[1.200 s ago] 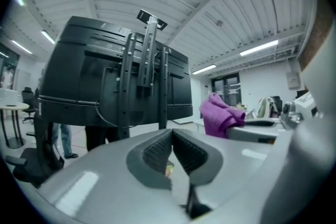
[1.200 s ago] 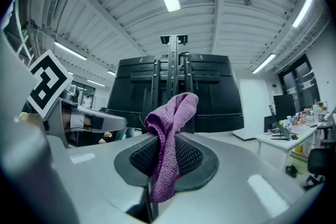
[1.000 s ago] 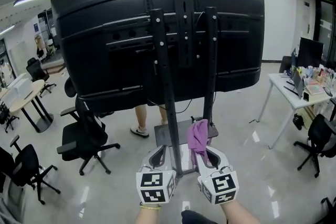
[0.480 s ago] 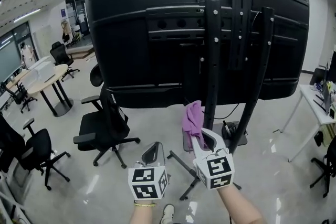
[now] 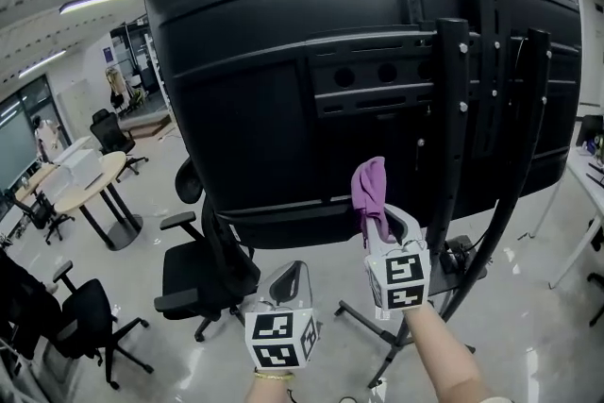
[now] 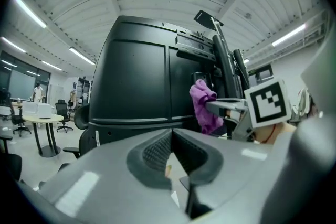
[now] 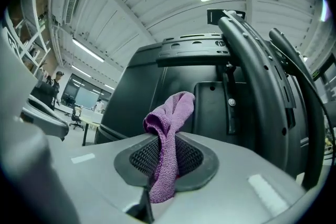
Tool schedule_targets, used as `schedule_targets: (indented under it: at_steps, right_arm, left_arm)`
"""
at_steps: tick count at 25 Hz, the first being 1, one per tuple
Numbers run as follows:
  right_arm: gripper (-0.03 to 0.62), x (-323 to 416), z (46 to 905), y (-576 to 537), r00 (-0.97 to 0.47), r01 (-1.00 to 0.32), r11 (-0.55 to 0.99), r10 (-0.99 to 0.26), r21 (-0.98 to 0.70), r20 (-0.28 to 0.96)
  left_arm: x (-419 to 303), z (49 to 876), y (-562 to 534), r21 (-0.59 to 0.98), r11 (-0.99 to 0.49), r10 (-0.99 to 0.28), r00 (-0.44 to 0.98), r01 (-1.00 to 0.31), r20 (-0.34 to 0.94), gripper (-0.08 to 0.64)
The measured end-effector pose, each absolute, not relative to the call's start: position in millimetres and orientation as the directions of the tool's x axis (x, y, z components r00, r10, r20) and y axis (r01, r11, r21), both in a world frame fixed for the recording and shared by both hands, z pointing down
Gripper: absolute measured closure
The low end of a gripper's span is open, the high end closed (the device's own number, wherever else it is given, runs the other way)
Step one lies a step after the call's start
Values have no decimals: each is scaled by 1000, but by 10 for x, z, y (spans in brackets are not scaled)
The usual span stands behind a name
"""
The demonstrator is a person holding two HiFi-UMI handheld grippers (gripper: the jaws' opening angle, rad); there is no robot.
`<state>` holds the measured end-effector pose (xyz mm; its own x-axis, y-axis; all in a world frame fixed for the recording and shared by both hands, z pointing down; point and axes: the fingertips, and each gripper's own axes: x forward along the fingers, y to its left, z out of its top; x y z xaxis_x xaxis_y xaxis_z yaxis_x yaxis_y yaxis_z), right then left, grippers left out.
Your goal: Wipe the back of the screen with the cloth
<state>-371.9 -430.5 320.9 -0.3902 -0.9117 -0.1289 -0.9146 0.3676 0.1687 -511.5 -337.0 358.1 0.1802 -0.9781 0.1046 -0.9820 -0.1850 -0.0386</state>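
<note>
The big black back of the screen [image 5: 283, 80] fills the upper head view, mounted on a black stand with upright rails [image 5: 451, 127]. My right gripper [image 5: 379, 220] is shut on a purple cloth [image 5: 369, 187], whose bunched top stands just in front of the screen's lower edge; I cannot tell whether it touches. In the right gripper view the cloth [image 7: 168, 128] rises from between the jaws toward the panel [image 7: 157, 92]. My left gripper [image 5: 288, 281] hangs lower and to the left, shut with nothing in it. The left gripper view shows the screen [image 6: 142, 81] and the cloth [image 6: 203, 105].
A black office chair [image 5: 203, 274] stands under the screen's left part. Further chairs [image 5: 66, 316] and a round table [image 5: 85, 189] stand at the left. The stand's legs [image 5: 396, 344] spread on the glossy floor below my right arm. A person stands far off at the left [image 5: 117, 88].
The screen has come nearer and looms larger. My right gripper has risen with the cloth up to the screen's lower edge. The left gripper stays low.
</note>
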Motion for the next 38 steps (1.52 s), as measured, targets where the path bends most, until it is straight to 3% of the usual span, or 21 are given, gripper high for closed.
schedule_targets:
  at_steps: [6,16,24,32,38]
  right_arm:
    - [540,-4049,3155,-4735,-327,-938,306,-938,165,-119]
    - [540,-5682,3279,-4474,-611,-770,579,-790,268,-52]
    - [540,-6505,3298,-4276,-737,-628,678,-676,382,-11]
    - [540,-6610,3100,-4478,-736,-466,642,-663,608,136]
    - [540,-6478,2156,-4694,-697,-466,528,-714,710,73]
  left_arm:
    - [-5539,3523,-3700,-47,-181,-980,176,-982,96,552]
    - [-6378,3707,-3808,-14,-53,-991,51,-999,127,552]
    - [-6898,3778,-3712,40,43,-990,-37,-998,134,552]
    - [-7072,3789,-3702,49,73,-989,-66,-996,129,552]
    - [-6935,3666,-3874,46,29,-992,-23,-999,127,552]
